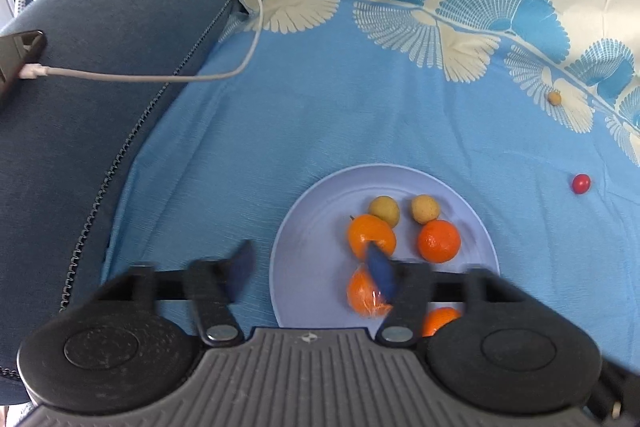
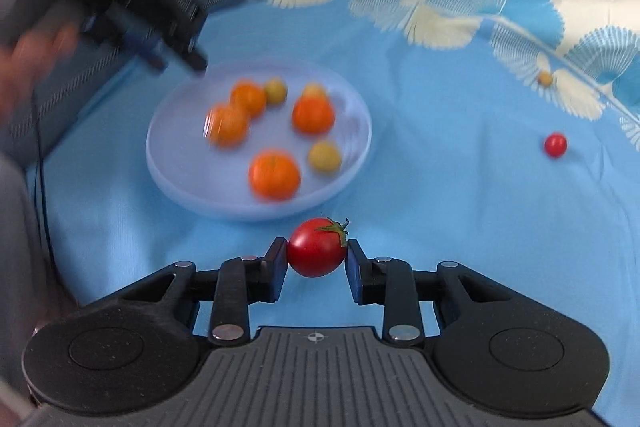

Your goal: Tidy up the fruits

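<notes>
Fingers of the right gripper (image 2: 317,259) pinch a red cherry tomato (image 2: 317,248), one blue pad pressed to each side and the green stem pointing up and to the right; the tomato is held just in front of the near rim of the pale blue plate (image 2: 168,163), above the blue tablecloth (image 2: 440,187). Fingers of the left gripper (image 1: 312,269) are spread wide and hold nothing: one blue fingertip (image 1: 242,267) hangs beside the plate's left edge, the other over the plate, in front of a wrapped orange fruit (image 1: 362,297). On the plate (image 1: 304,227) lie four orange citrus fruits and three small yellow-green fruits; motion blur in the right wrist view softens their outlines. Well to the right of the plate, on the cloth, rests a second cherry tomato (image 2: 555,145), and farther beyond it, on the white fan pattern, a small yellow-brown fruit (image 1: 554,98). To the left of the plate rises a dark blue cushion (image 1: 100,107), across which runs a white cable (image 1: 160,78) plugged into a phone (image 1: 18,61).
</notes>
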Demonstrator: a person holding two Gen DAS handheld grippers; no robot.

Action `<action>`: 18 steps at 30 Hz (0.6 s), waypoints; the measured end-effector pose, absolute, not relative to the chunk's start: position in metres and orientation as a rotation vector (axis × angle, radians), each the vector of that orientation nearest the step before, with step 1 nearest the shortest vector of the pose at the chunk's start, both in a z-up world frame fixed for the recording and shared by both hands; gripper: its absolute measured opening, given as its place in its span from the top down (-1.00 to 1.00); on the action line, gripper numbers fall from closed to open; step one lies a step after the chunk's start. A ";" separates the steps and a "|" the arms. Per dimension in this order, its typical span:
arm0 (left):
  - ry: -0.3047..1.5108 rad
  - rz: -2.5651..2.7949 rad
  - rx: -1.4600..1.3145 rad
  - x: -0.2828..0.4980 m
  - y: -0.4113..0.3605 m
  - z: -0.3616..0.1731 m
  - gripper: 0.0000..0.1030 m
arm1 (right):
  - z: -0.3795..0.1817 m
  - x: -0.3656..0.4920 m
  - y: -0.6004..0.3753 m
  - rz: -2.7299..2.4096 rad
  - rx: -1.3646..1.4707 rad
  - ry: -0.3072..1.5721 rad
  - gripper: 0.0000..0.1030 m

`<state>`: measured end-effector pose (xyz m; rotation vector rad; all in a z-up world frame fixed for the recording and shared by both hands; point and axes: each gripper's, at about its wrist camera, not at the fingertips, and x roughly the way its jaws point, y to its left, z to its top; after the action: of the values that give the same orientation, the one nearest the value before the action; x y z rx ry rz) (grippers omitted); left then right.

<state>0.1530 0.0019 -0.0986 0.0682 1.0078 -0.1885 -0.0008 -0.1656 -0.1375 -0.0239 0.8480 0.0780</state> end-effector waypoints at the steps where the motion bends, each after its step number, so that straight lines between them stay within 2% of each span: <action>1: 0.999 -0.175 0.071 0.150 0.003 -0.096 -0.84 | -0.135 0.008 -0.165 0.081 -0.015 0.837 0.37; 4: 0.985 -0.148 0.089 0.142 0.007 -0.089 -0.96 | -0.129 0.032 -0.161 0.104 0.008 0.804 0.35; 6: 0.991 -0.126 0.097 0.136 0.011 -0.085 -0.96 | -0.127 0.044 -0.158 0.106 0.012 0.785 0.28; 8: 1.006 -0.115 0.095 0.130 0.018 -0.081 -0.96 | -0.120 0.049 -0.157 0.103 0.025 0.790 0.05; 10: 1.023 -0.101 0.083 0.121 0.026 -0.077 -0.96 | -0.108 0.041 -0.159 0.101 0.047 0.782 -0.07; 12: 1.045 -0.091 0.070 0.108 0.035 -0.075 -0.97 | -0.096 0.028 -0.160 0.078 0.046 0.786 -0.36; 15: 1.065 -0.082 0.049 0.087 0.044 -0.070 -0.97 | -0.079 -0.008 -0.162 0.048 0.063 0.786 -0.62; 18: 1.069 -0.092 0.038 0.064 0.050 -0.064 -0.97 | -0.067 -0.038 -0.162 0.011 0.096 0.790 -0.76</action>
<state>0.0639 0.0501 -0.0638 0.0384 1.0688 -0.0920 -0.0384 -0.1624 -0.0671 0.0960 0.7902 0.0109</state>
